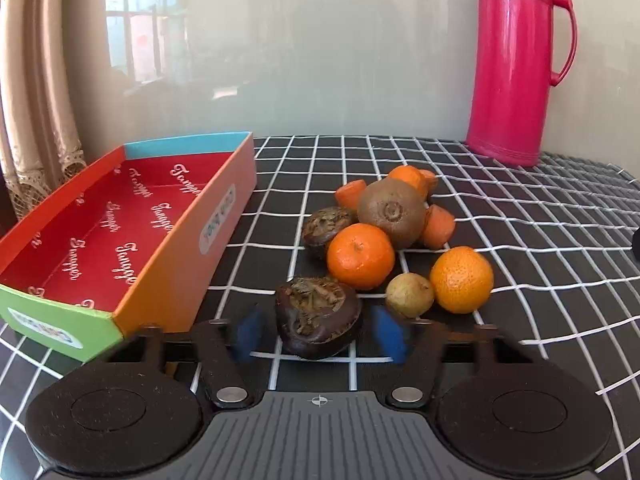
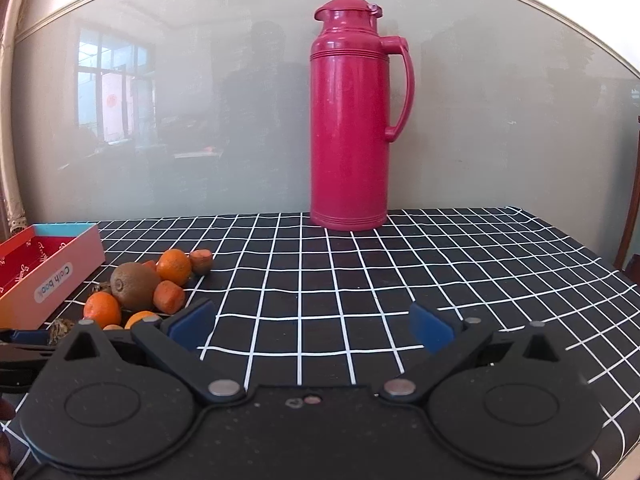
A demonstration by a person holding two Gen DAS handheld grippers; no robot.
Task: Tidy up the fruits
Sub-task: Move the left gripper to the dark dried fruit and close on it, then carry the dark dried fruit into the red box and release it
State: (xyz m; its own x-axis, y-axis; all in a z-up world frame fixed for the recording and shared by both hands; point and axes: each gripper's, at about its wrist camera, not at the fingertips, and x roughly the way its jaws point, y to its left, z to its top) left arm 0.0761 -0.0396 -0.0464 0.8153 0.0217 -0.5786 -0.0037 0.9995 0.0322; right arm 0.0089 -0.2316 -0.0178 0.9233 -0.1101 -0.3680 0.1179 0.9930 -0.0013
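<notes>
Straddling a dark brown water chestnut, the left claw has one blue pad on each side of it. Pads look blurred and a thin gap shows on both sides, so no firm pinch visible; the chestnut sits on the worktop, which carries a black cloth with a white grid.

Rest of the fruit pile lies just past it:
- second water chestnut, behind and slightly left
- mandarin touching that chestnut and the kiwi
- second mandarin to the right, with a small yellowish fruit just beside it
- carrot chunks tucked around the kiwi, and a third mandarin behind it

Colourful cardboard box stands left of the pile, open top, red printed lining, nothing seen inside. Its orange long wall faces the fruit.

Right claw is spread wide, nothing between the pads, hovering over bare cloth well right of the pile. From its camera the fruit cluster sits at lower left, the box at the far left edge.

Pink thermos flask stands upright at the back of the worktop against a pale glossy panel, well apart from the fruit.
</notes>
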